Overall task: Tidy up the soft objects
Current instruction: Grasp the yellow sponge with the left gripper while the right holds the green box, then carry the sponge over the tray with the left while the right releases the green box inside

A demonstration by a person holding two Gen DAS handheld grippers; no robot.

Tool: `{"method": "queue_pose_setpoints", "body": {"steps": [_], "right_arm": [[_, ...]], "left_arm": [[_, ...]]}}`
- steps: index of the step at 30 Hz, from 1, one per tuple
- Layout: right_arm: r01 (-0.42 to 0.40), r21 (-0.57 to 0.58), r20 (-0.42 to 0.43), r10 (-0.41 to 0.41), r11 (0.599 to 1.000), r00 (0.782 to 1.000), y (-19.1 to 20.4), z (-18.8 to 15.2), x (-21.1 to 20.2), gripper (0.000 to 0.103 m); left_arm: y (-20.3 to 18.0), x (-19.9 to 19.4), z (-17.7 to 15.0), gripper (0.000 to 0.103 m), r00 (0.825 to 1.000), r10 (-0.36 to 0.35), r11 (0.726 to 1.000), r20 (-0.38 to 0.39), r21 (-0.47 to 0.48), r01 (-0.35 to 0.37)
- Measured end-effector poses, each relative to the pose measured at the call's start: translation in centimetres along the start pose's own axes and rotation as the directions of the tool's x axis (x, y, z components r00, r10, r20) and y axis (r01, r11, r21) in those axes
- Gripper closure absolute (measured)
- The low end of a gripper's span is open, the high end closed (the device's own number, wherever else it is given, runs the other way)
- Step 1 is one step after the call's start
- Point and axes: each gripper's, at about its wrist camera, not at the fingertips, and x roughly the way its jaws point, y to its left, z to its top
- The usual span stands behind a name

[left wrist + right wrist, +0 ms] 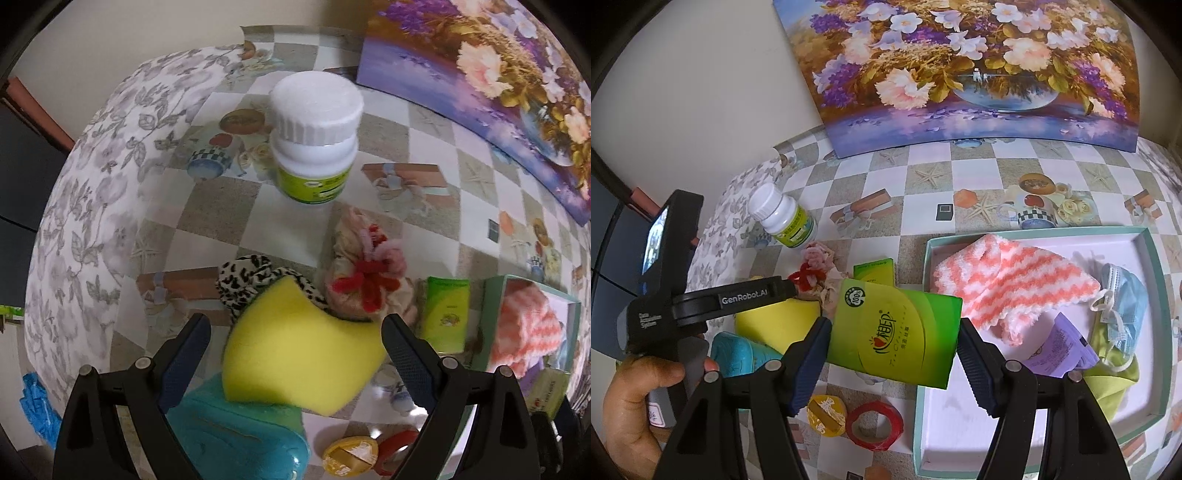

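The right gripper (894,338) held the green tissue pack (894,336) across its short side between narrowed fingers, left of the tray (1152,258), while the left gripper (295,339), fingers wide, straddled the yellow sponge (303,354) at lower centre.

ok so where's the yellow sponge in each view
Left wrist: the yellow sponge sits low in the centre, between the open fingers of the left gripper, overlapping a teal item.
Right wrist: it shows at lower left, partly hidden behind the left gripper's body and the green tissue pack.
Shared landmark: the white-capped bottle, farther back on the table in both views.
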Motion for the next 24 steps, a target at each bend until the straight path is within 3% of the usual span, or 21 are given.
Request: {"method": "queue_pose_setpoints", "body": {"steps": [9, 11, 13, 24], "right_arm": [[0.002, 0.005, -0.002, -0.002, 1.000, 1.000, -0.1, 0.0, 0.0, 0.032], [0.001, 0.005, -0.002, -0.001, 1.000, 1.000, -0.2, 0.0, 0.0, 0.032], [0.001, 0.006, -0.002, -0.001, 1.000, 1.000, -0.2, 0.0, 0.0, 0.032], [-0.006, 0.014, 0.006, 0.006, 1.000, 1.000, -0.5, 0.0, -0.3, 0.032]], "left_arm": [[1.9, 0.8, 0.4, 0.010, 0.999, -0.032, 0.995, -0.027, -0.092, 0.030], [2.0, 0.8, 0.4, 0.020, 0.999, -0.033, 0.995, -0.022, -0.099, 0.031], [2.1, 0.8, 0.5, 0.040, 0.999, -0.036, 0.994, -0.026, -0.100, 0.033], [2.9, -1.2, 0.3, 0.045, 0.997, -0.062, 0.990, 0.048, -0.125, 0.067]]}}
